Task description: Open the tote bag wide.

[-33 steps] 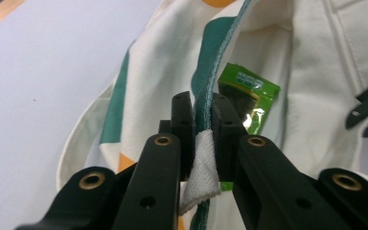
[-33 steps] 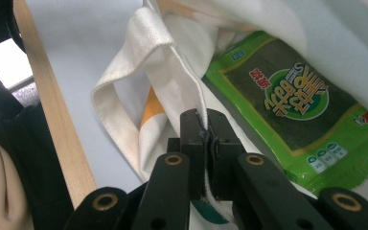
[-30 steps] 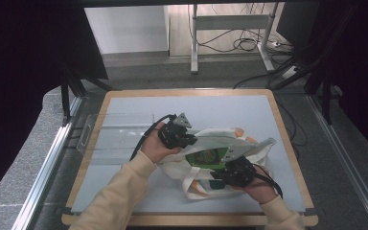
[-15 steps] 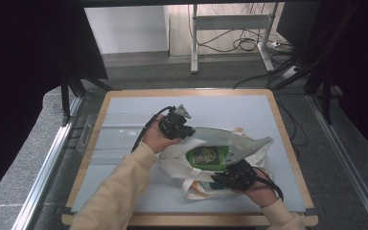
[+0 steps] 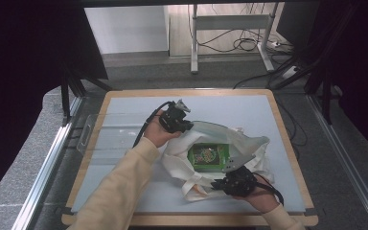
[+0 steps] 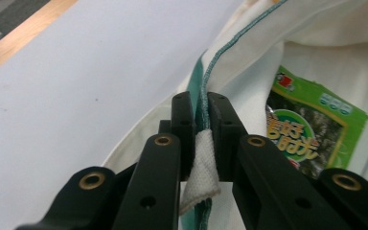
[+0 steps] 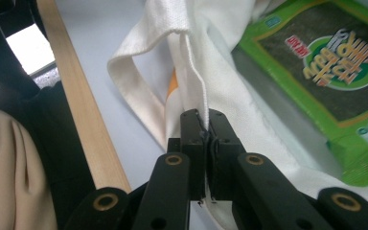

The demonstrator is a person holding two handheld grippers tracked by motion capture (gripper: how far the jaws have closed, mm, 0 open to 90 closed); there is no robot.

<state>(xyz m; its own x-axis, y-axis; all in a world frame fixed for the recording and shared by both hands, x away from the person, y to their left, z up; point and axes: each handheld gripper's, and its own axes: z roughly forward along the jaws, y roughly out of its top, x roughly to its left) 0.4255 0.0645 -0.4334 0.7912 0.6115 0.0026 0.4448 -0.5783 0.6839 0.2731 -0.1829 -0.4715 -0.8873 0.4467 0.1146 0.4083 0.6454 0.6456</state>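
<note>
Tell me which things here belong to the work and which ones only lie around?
In the work:
white cloth bag
green snack packet
left gripper
right gripper

Lying about:
clear plastic tray
cables on the floor

1. The left gripper (image 5: 182,125) sits toward the middle of the worktop, jaws pinched together on a fabric edge (a teal-stitched hem runs between them in the left gripper view).
2. The left forearm, in a cream sleeve, reaches in diagonally from the near edge.
3. The right gripper (image 5: 223,183) lies close to the near edge, toward the right corner, jaws clamped on white fabric.
4. The right hand (image 5: 261,194) grips it from behind.
</note>
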